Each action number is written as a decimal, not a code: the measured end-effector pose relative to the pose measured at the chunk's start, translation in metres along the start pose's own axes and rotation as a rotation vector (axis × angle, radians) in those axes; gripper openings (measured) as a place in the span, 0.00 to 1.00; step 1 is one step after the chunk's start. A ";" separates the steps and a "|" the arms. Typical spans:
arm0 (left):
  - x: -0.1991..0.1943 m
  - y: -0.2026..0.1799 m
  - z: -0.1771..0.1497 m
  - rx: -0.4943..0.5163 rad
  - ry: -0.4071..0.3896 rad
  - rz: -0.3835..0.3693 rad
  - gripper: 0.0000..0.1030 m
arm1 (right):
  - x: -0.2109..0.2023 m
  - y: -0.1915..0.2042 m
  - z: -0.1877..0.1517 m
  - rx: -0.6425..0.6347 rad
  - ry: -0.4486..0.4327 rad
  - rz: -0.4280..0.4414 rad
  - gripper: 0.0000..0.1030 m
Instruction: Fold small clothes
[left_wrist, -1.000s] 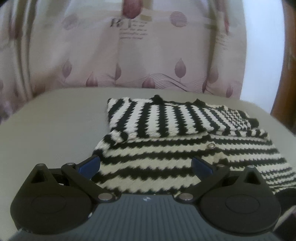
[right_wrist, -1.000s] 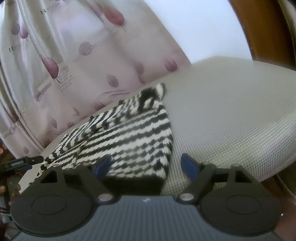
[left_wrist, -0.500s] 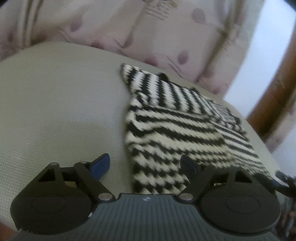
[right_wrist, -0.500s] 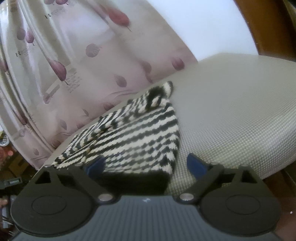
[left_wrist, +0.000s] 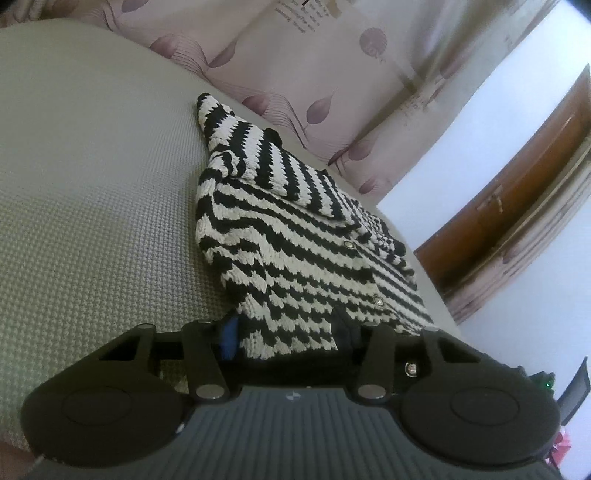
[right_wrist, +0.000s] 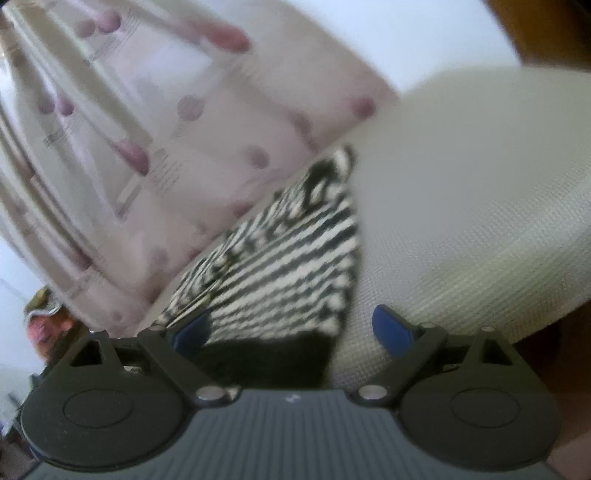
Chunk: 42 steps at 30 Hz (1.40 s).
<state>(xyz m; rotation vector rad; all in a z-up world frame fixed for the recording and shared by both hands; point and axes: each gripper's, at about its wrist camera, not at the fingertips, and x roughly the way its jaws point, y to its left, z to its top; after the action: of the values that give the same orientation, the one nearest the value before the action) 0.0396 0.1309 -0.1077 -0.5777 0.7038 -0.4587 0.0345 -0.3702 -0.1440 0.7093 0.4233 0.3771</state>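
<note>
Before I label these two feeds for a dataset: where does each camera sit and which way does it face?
Left wrist: on the left gripper, facing the striped sweater corner between its closing jaws, curtain beyond.
Right wrist: on the right gripper, jaws wide, facing the sweater's other corner; blurred.
Shared: sweater, grey cushion, curtain.

sweater (left_wrist: 295, 236): black and cream zigzag stripes, silver buttons, lying between the jaws
cushion (left_wrist: 92, 221): pale grey-green woven check, left of the jaws
curtain (left_wrist: 314, 55): pinkish white with mauve leaf prints, beyond the jaws
pads (right_wrist: 391, 330): blue
</note>
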 end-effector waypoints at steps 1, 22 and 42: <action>0.001 0.000 0.001 0.000 0.001 -0.007 0.47 | 0.003 0.002 -0.001 -0.003 0.008 0.005 0.89; 0.022 0.013 0.005 -0.040 0.048 -0.027 0.08 | 0.027 -0.028 -0.012 0.211 0.059 0.127 0.16; 0.016 0.010 0.011 0.052 0.103 -0.038 0.05 | 0.027 -0.044 -0.015 0.351 0.069 0.180 0.17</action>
<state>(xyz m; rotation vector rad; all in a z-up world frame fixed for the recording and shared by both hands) 0.0606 0.1325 -0.1144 -0.5218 0.7784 -0.5434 0.0588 -0.3802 -0.1908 1.0829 0.4989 0.5046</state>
